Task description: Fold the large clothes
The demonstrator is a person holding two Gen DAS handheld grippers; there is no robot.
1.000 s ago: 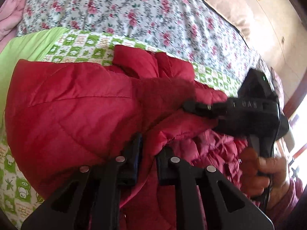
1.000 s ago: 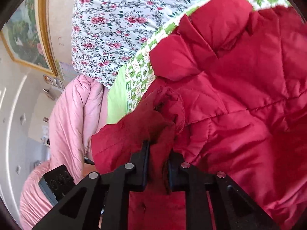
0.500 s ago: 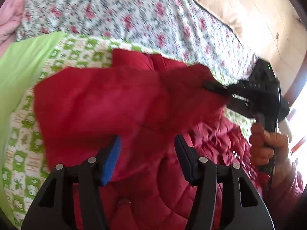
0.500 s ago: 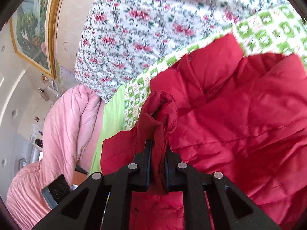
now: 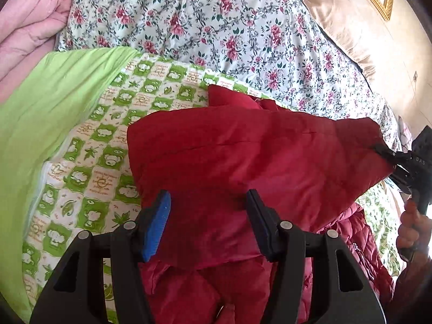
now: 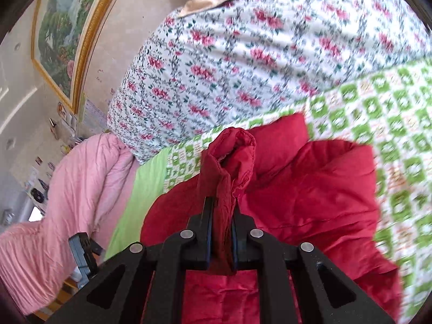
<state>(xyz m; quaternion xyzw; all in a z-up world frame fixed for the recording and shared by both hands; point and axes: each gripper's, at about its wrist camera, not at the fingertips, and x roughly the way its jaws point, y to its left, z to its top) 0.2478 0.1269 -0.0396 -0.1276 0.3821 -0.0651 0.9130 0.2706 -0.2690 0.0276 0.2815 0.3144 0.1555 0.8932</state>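
A red padded jacket (image 5: 243, 156) lies on a green and white patterned blanket (image 5: 102, 140) on the bed. In the left wrist view my left gripper (image 5: 208, 224) stands open just above the jacket's near edge, pads apart and pressing on nothing. My right gripper (image 5: 388, 159) shows at the right edge of that view, shut on a corner of the jacket and holding it up off the bed. In the right wrist view my right gripper (image 6: 221, 232) pinches a bunched fold of the red jacket (image 6: 310, 189), which rises between its fingers.
A floral quilt (image 5: 216, 27) covers the far half of the bed. A pink duvet (image 6: 54, 216) is heaped at the left. A plain green sheet (image 5: 40, 124) lies beside the blanket. A framed picture (image 6: 62, 35) hangs on the wall. A hand (image 5: 413, 226) grips the right tool.
My left gripper let go of the jacket, opened and drew back. My right gripper kept its hold and lifted the jacket corner up and to the right, stretching the cloth flat.
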